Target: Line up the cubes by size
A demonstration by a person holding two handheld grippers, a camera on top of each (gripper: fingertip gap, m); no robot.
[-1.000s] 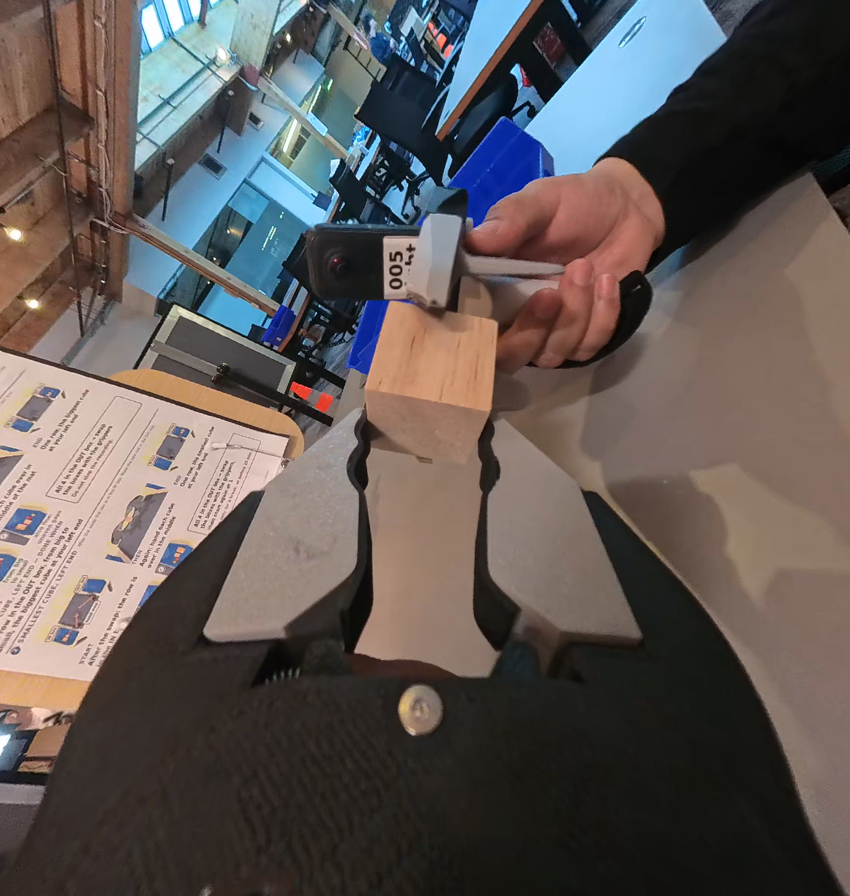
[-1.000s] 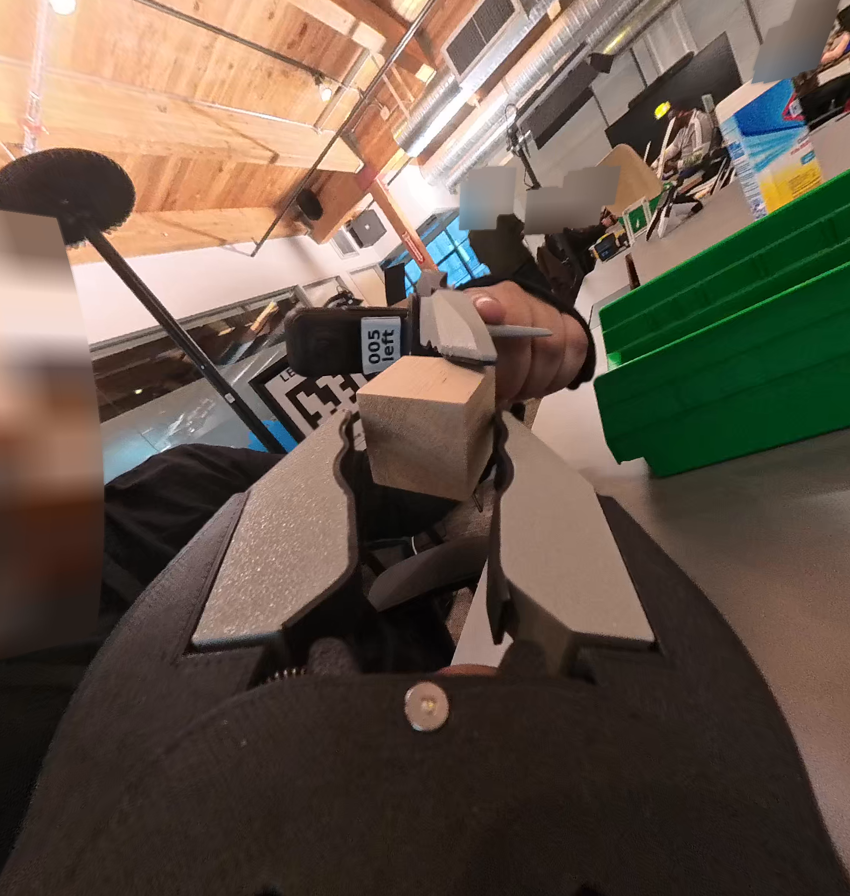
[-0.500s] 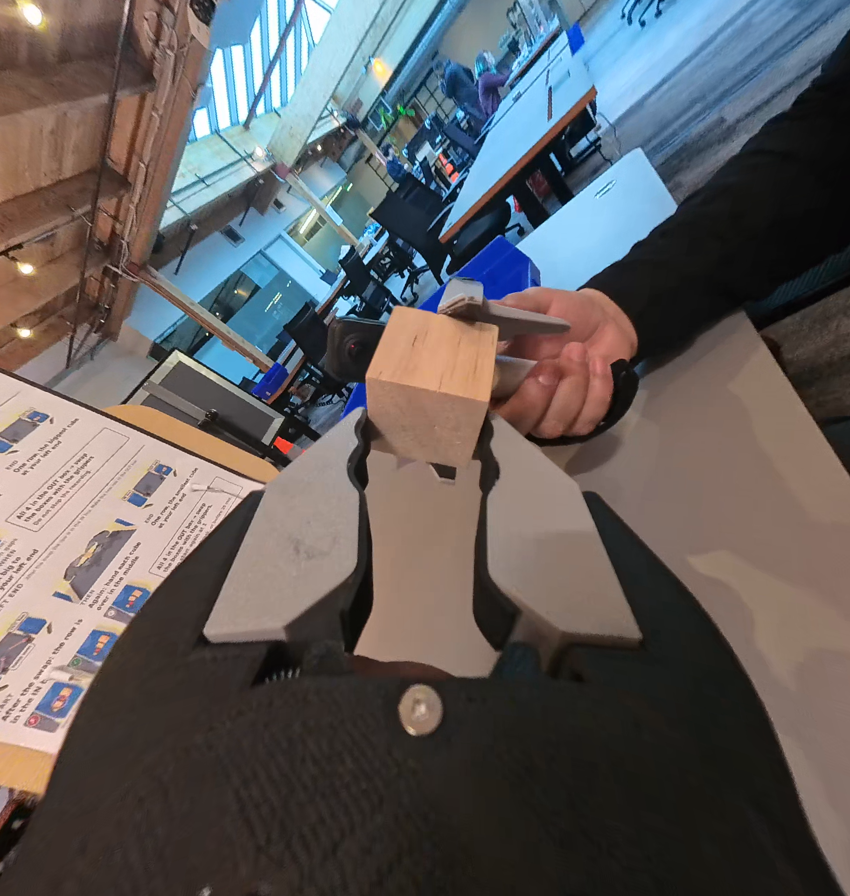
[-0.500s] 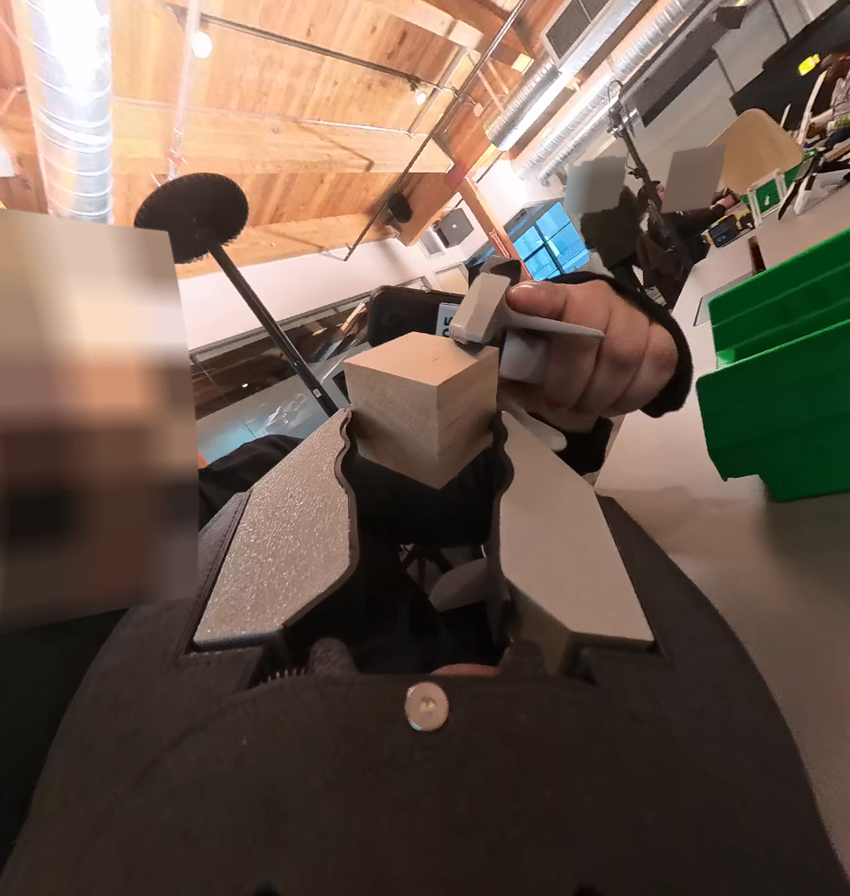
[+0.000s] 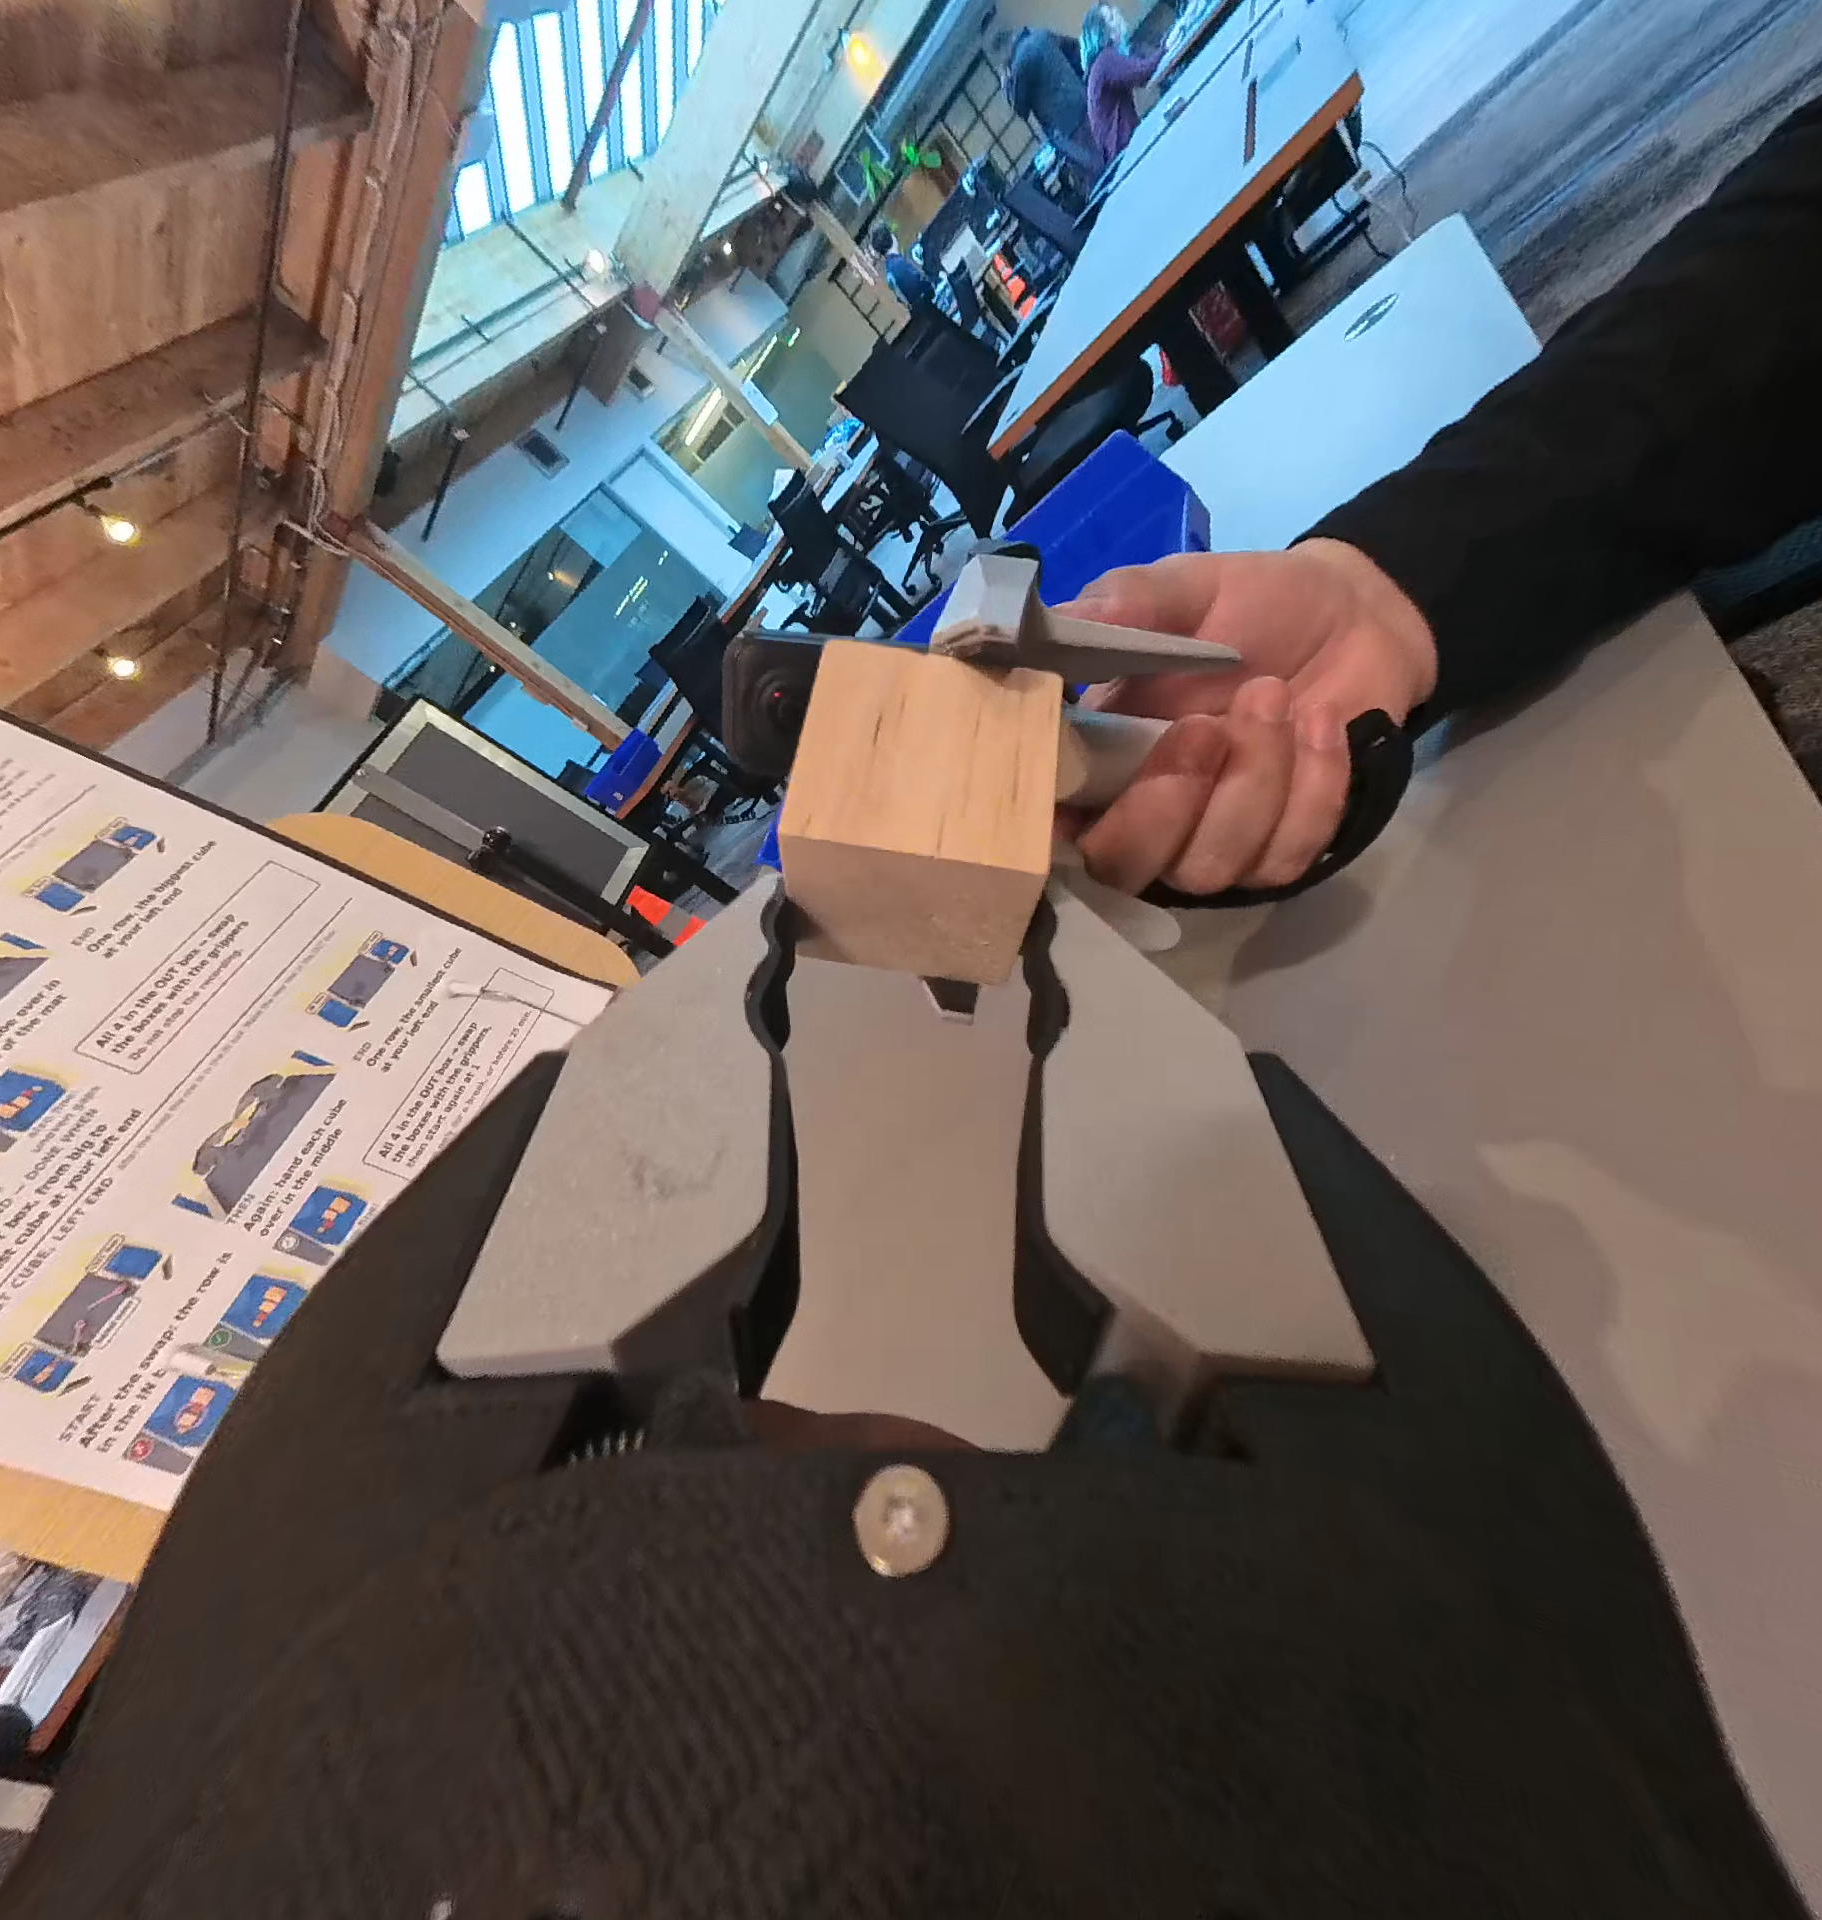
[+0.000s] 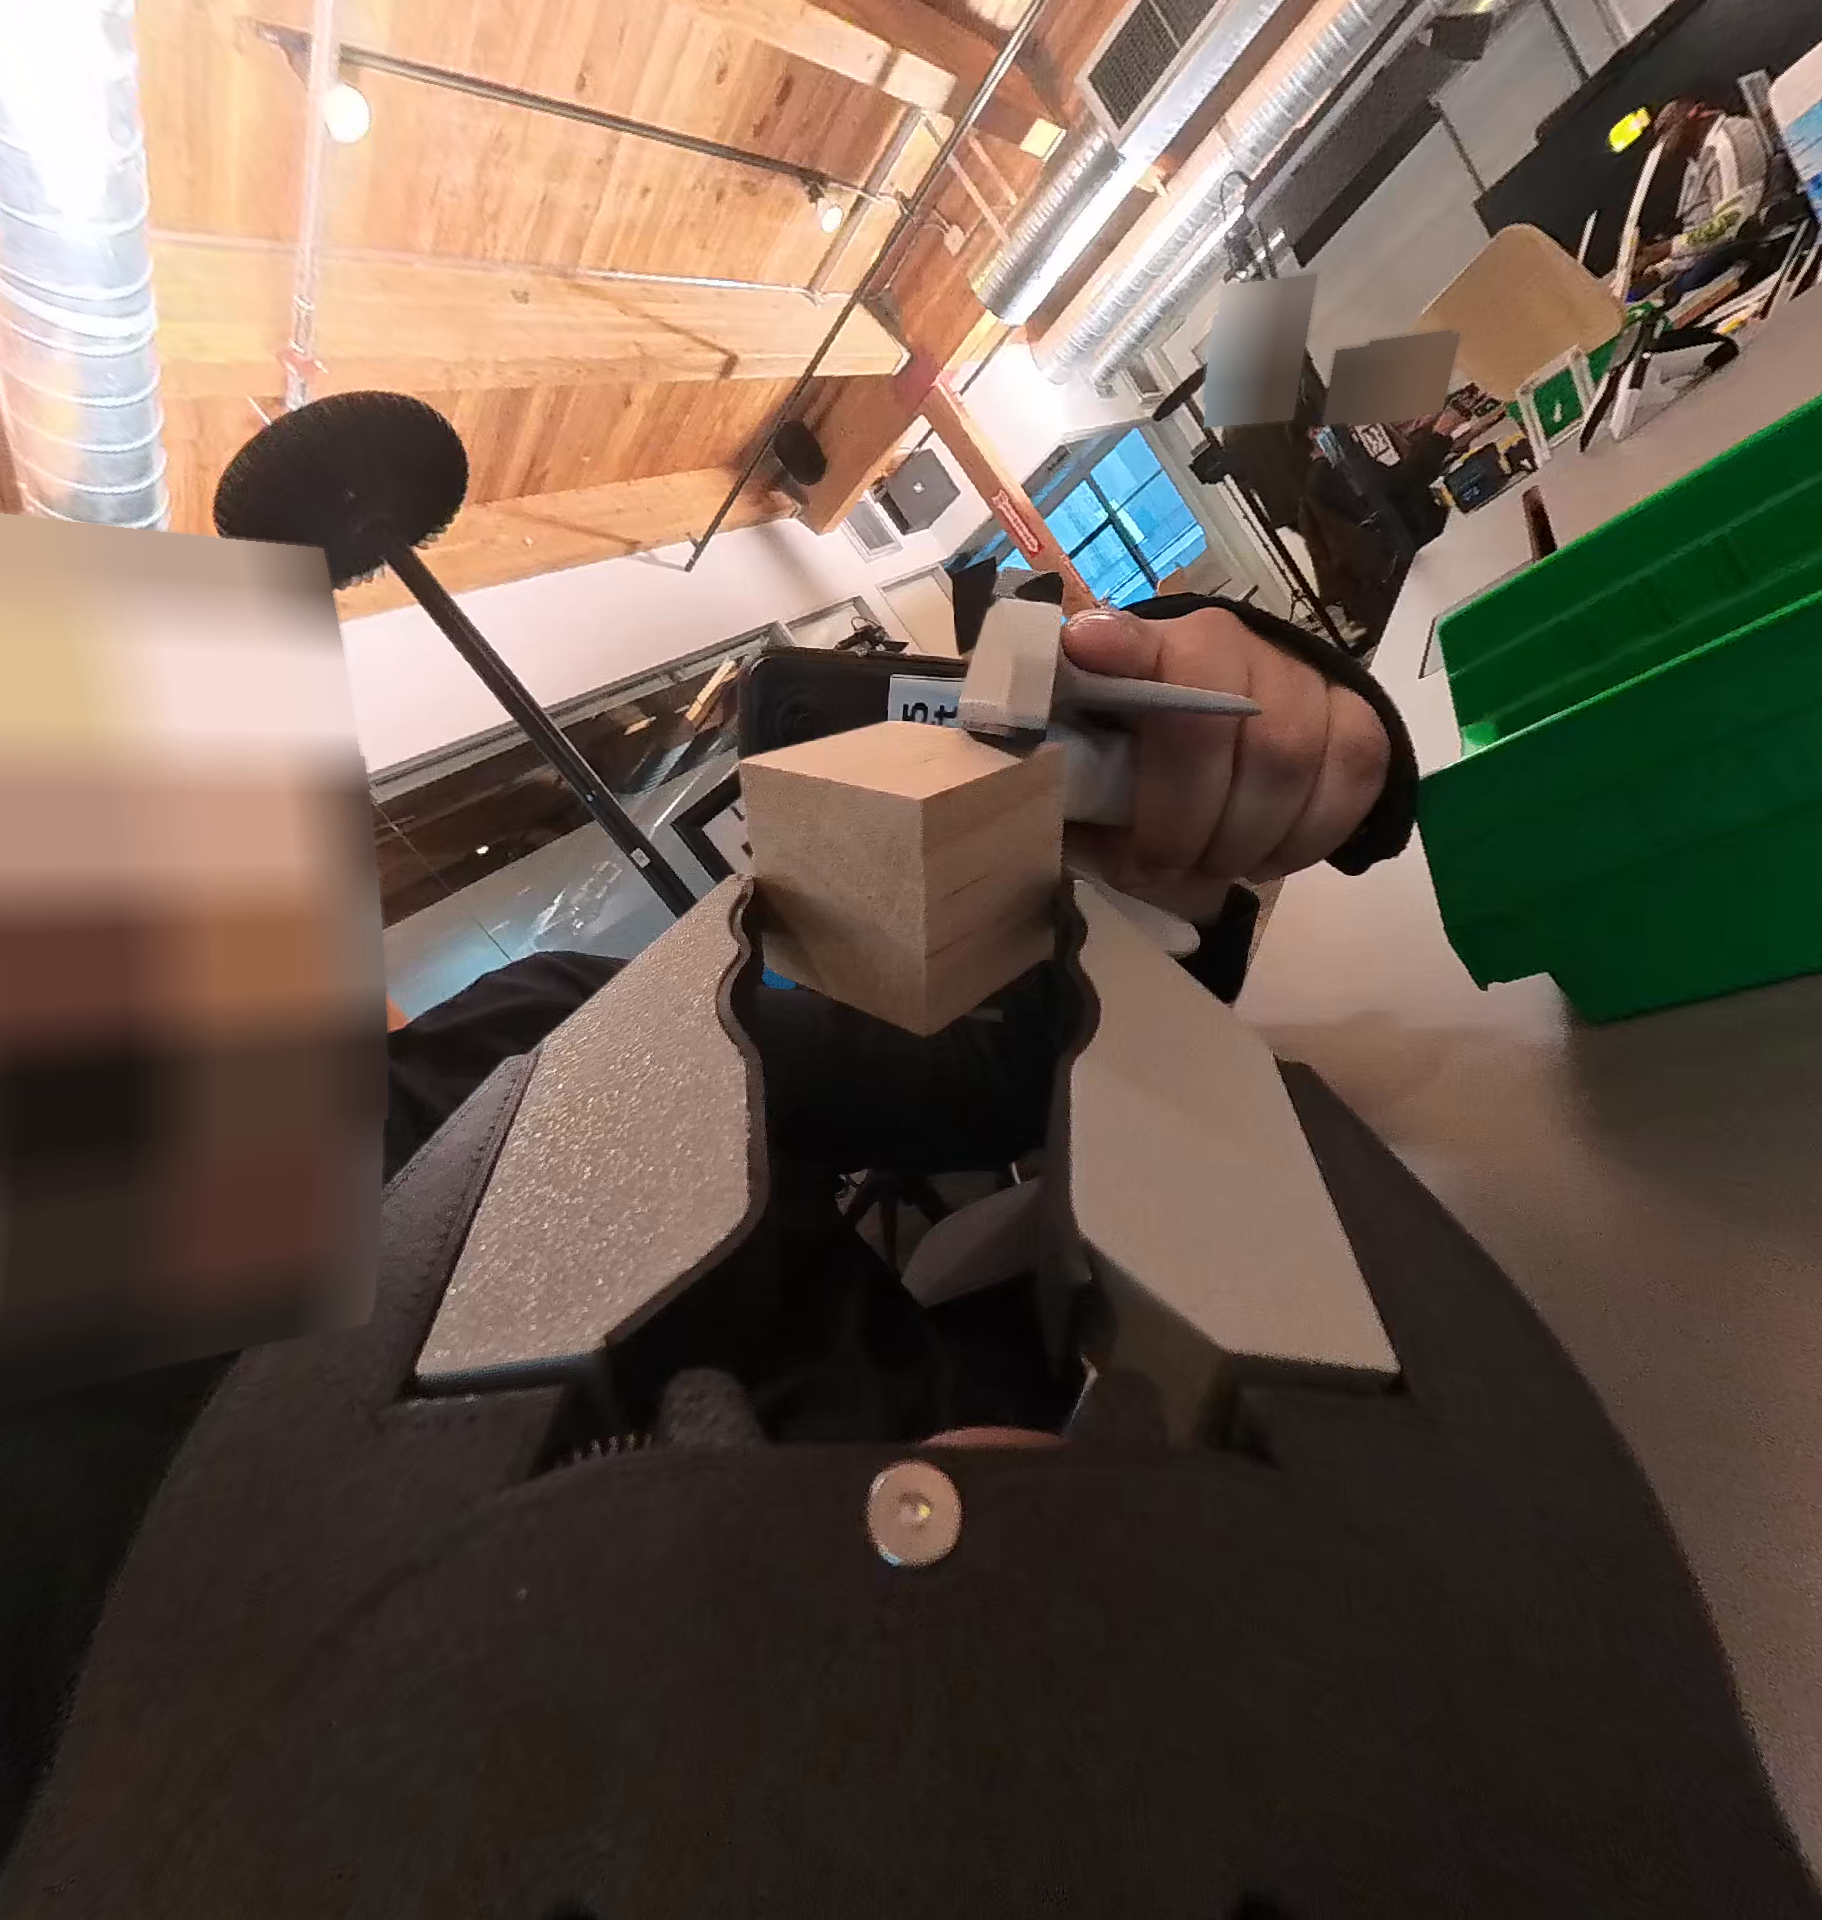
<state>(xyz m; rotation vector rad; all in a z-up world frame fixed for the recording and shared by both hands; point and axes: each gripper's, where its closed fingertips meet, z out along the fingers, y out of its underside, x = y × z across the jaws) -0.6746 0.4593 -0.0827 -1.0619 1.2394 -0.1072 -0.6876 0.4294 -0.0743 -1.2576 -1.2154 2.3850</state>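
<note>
1. Left wrist view: the wooden cube (image 5: pixel 917 790) is up in the air above the grey table (image 5: pixel 1561 1039), resting on nothing; the left gripper (image 5: pixel 907 935) has its jaws pinching the cube's lower sides; the right gripper (image 5: pixel 961 821), held by a hand (image 5: pixel 1250 748), comes in from the far side with one finger on the cube's top face and a sliver of the other showing beneath it.
2. Right wrist view: the same cube sits corner-on between the right gripper's jaws, which pinch its flanks; the left gripper reaches in from behind, one finger on the top face.
3. This looks to me like a handover; done well, the receiving jaws should sit square on flat faces before the giver lets go; here the cube is turned in the right gripper's grip, so I'd watch for it twisting out.
4. Only the left view shows the instruction sheet (image 5: pixel 159 1039) and the finger under the cube; only the right view shows the green bins (image 6: pixel 1665 831) and the cube's skewed seating.
</note>
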